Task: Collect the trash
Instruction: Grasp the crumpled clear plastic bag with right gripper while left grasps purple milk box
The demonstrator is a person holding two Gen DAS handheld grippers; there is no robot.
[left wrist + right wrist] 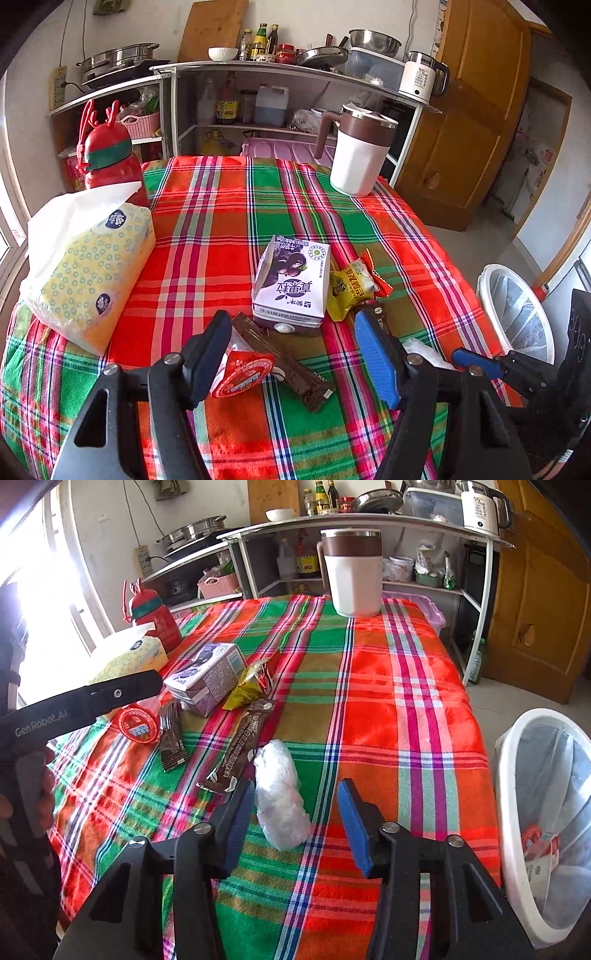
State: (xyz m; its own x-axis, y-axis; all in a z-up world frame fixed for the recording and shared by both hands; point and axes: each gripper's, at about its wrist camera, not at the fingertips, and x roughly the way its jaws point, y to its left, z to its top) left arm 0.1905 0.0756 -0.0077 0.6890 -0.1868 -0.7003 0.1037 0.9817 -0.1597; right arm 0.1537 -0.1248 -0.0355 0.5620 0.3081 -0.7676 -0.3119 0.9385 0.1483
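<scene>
- My left gripper (293, 339) has its fingers apart, over a round red foil-lidded cup (242, 374) and a brown snack wrapper (291, 369) at lower centre, gripping nothing.
- My right gripper (295, 808) straddles a crumpled clear plastic wad (280, 801), pads not touching it.
- The white bin lined with a clear bag (509, 812) sits at the right edge, beside the plaid-covered table (406, 686).

Both tools are matte black plastic; the left gripper (293, 354) and right gripper (295, 821) carry ribbed blue pads (354, 830), silver round-headed screws (390, 827) at the pivots, triangular cut-outs; white "GenRobot.AI" lettering (40, 726) marks one side.
</scene>
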